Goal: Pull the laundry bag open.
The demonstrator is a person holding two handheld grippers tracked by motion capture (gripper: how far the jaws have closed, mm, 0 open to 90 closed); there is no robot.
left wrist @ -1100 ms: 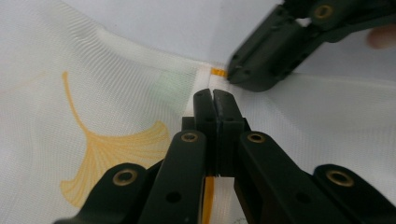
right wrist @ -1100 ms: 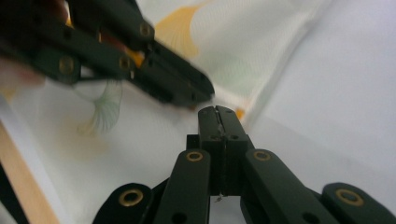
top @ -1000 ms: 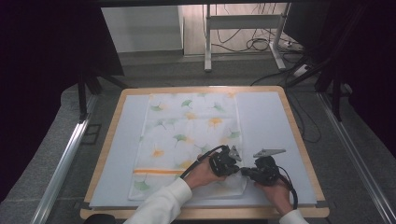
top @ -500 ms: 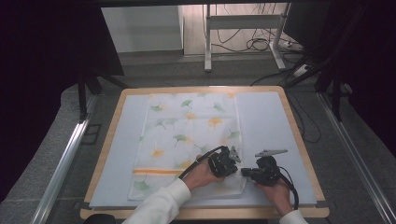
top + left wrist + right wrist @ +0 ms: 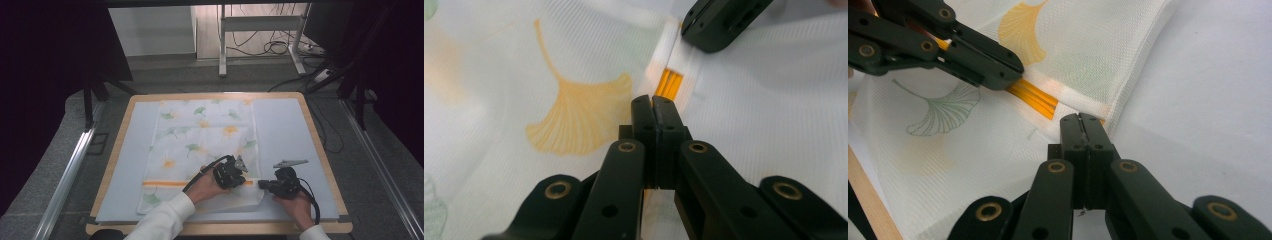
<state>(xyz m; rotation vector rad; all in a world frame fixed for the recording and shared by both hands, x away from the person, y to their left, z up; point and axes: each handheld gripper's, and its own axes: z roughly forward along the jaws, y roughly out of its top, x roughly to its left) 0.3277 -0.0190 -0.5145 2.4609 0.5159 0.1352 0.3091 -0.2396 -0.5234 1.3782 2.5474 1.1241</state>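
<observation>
Both tools, the left tool point(image 5: 239, 172) and the right tool point(image 5: 264, 184), were clenched on the leaf-printed cloth point(image 5: 200, 140) beside its orange stripe point(image 5: 170, 183).

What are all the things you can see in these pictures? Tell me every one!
Cloth: one, white with green and yellow leaf prints and an orange stripe, middle of the table.
Mat: one, pale blue-grey, under the cloth.
Table: one, light wood rim.
Cables: several, dark, on the floor beyond.
Left gripper: one, black, jaws together at the stripe.
Right gripper: one, black, jaws together at the cloth's right edge.
Sleeve: one, white, bottom.
</observation>
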